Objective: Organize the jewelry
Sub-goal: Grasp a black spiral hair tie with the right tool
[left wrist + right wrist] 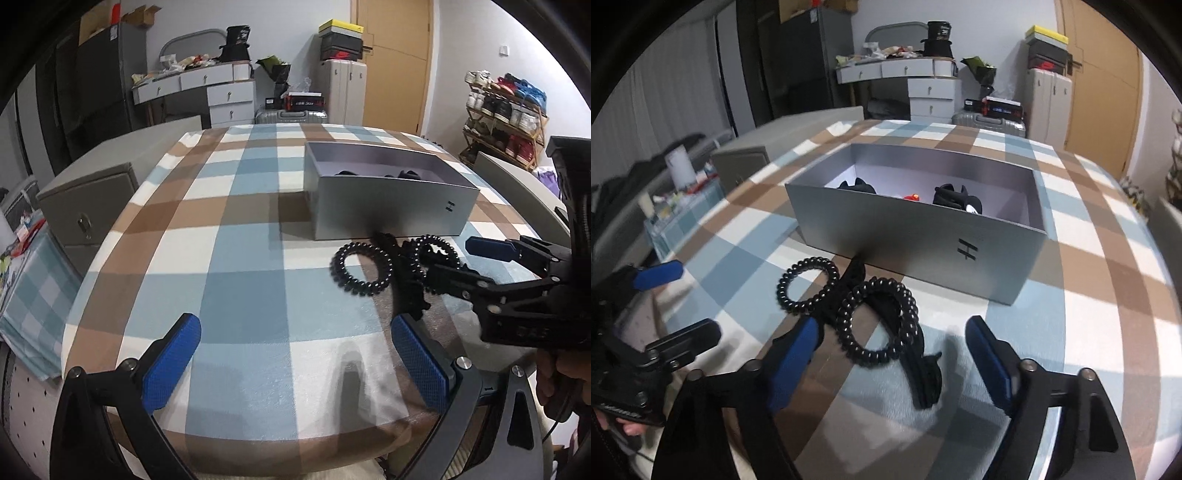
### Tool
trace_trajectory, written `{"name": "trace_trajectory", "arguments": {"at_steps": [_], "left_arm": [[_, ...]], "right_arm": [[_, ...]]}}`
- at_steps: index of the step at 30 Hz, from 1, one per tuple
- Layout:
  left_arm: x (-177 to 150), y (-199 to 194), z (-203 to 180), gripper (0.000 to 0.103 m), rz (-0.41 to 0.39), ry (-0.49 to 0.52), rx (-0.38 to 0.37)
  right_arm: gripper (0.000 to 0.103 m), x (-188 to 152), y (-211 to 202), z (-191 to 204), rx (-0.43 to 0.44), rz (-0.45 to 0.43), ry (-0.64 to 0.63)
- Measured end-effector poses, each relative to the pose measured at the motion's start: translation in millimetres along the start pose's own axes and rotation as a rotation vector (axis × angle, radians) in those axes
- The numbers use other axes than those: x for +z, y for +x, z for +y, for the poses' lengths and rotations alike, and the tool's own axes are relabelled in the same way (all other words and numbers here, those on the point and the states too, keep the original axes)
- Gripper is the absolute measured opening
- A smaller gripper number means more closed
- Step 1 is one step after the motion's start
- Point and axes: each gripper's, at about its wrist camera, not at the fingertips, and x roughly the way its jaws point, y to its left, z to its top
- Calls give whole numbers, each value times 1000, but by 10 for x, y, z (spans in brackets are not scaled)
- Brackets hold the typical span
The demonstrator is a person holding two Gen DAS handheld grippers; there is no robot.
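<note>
The right gripper [890, 350] stands wide open, holding nothing; between its blue pads [792, 363] lie a black spiral hair tie [877, 321] and a black hair claw clip [919, 373] on the checked tablecloth [1071, 295]. A second spiral tie [809, 284] sits just ahead to the left. Beyond them stands the open grey box [923, 236] holding dark accessories. The left gripper [295, 362] is open and empty over bare cloth.
</note>
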Motion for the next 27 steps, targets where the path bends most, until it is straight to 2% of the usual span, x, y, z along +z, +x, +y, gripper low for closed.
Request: {"name": "trace_trajectory", "arguments": {"at_steps": [2, 3, 7, 12, 14, 18, 21, 27], "left_arm": [[-19, 4, 14, 101, 11, -7, -5], [-26, 7, 19, 101, 12, -9, -4], [-53, -18, 54, 101, 11, -22, -6], [-77, -15, 107, 101, 13, -40, -11], [-87, -7, 134, 101, 16, -50, -14], [-104, 0, 199, 101, 22, -79, -22], [-113, -6, 240, 101, 18, -97, -25], [-142, -96, 250, 101, -46, -87, -34]], "right_arm": [[77, 21, 43, 20, -21, 7, -5], [70, 25, 62, 23, -22, 14, -4], [56, 48, 108, 43, -2, 30, -4], [25, 57, 70, 48, -36, 16, -5], [17, 49, 63, 22, -42, 21, 5], [10, 28, 10, 5, -44, 8, 3], [9, 26, -12, 58, -81, 0, -31], [9, 62, -113, 117, -80, -39, -38]]}}
